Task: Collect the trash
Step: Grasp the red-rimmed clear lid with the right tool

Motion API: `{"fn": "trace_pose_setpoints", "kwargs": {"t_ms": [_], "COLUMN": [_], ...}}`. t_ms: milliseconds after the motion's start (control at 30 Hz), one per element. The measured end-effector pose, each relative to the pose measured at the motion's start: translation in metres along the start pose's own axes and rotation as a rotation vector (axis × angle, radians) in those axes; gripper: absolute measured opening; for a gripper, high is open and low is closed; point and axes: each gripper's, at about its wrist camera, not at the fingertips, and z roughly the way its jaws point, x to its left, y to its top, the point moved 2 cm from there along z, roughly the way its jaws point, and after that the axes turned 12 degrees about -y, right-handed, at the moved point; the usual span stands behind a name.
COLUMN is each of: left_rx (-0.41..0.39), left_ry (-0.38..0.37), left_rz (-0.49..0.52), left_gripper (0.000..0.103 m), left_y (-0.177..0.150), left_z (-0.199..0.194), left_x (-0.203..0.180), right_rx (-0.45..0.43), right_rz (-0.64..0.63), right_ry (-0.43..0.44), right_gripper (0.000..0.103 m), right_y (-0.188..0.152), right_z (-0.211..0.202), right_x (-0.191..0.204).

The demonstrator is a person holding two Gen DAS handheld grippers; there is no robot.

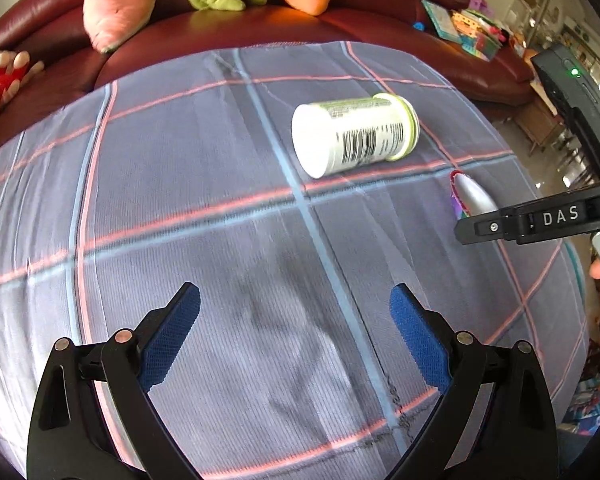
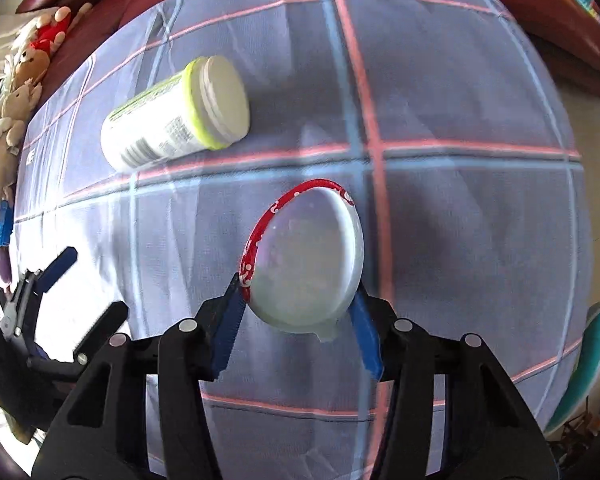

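A small white cup with a red rim [image 2: 308, 256] lies tilted on the checked cloth. My right gripper [image 2: 298, 292] points steeply down and is shut on it, one blue pad on each side. In the left wrist view the same cup [image 1: 470, 194] shows at the right, under the right gripper's fingers [image 1: 500, 226]. A white jar with a lime-green label and a barcode [image 1: 352, 136] lies on its side farther back, also seen as the jar [image 2: 176, 116] to the upper left of the cup. My left gripper [image 1: 296, 296] hangs open over bare cloth, holding nothing.
The grey-blue cloth with pink and blue stripes [image 1: 160, 184] covers the table. Behind it stands a dark red sofa [image 1: 260, 28] with plush toys [image 1: 116, 4] and colourful toys [image 1: 472, 28]. A teal round thing [image 2: 592, 360] sits beyond the right edge.
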Motion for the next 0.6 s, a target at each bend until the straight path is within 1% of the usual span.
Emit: {"fn": "trace_pose_setpoints", "kwargs": {"t_ms": [167, 300, 433, 600], "left_rx": [0.007, 0.043, 0.066, 0.120], "left_ry": [-0.001, -0.035, -0.055, -0.032], "left_rz": [0.134, 0.239, 0.315, 0.380], "left_gripper": [0.096, 0.096, 0.096, 0.096], "left_y": [0.036, 0.070, 0.091, 0.104], "left_z": [0.009, 0.024, 0.039, 0.063], "left_x": [-0.007, -0.011, -0.017, -0.023], "right_rx": [-0.019, -0.006, 0.008, 0.006], "right_rz": [0.016, 0.010, -0.007, -0.008], "right_ry": [-0.028, -0.047, -0.066, -0.072], "right_gripper": [0.048, 0.048, 0.049, 0.049], "right_y": [0.014, 0.023, 0.034, 0.044], "right_z": [-0.009, -0.012, -0.012, -0.009], "right_x": [-0.018, -0.031, -0.037, -0.044]}}
